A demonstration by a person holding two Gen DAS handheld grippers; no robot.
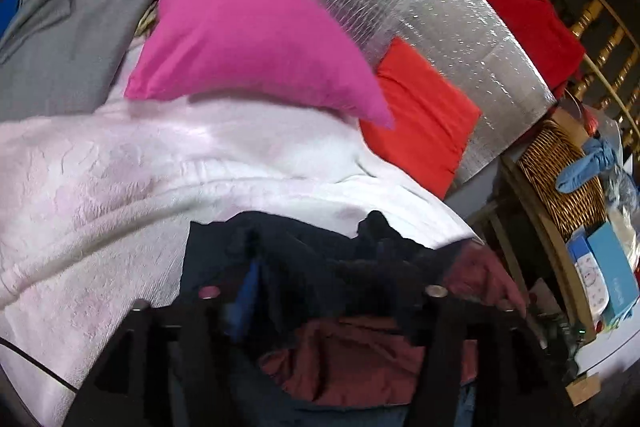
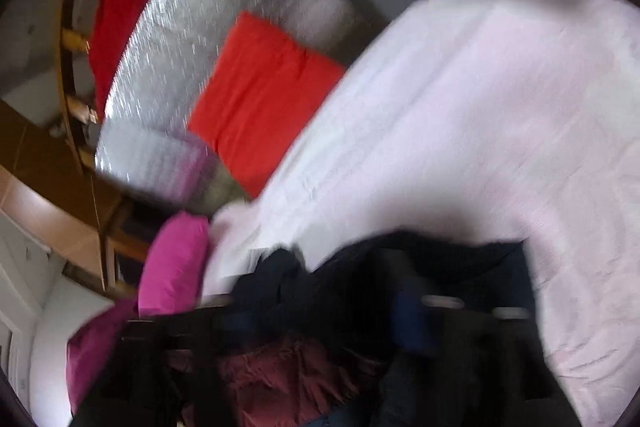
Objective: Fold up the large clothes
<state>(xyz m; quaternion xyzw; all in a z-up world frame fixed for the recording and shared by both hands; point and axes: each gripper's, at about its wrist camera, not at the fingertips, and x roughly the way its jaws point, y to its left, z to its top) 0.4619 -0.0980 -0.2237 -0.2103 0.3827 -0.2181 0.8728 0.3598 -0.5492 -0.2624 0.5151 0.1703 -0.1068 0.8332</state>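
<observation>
Open stretch of white bedspread (image 1: 100, 187) at nine to eleven o'clock, free for passage. Blocked at twelve by a pink pillow (image 1: 240, 39), at one by an orange cushion (image 1: 420, 119) on a silver mat (image 1: 440, 27). Hemmed in at three by a wicker basket (image 1: 560, 179). Heaped close below: dark clothes (image 1: 304, 259) and a maroon garment (image 1: 344, 359).

One pink cushion (image 1: 248, 39), one orange cushion (image 1: 420, 115), one silver mat (image 1: 440, 27), one wicker basket (image 1: 560, 179).
</observation>
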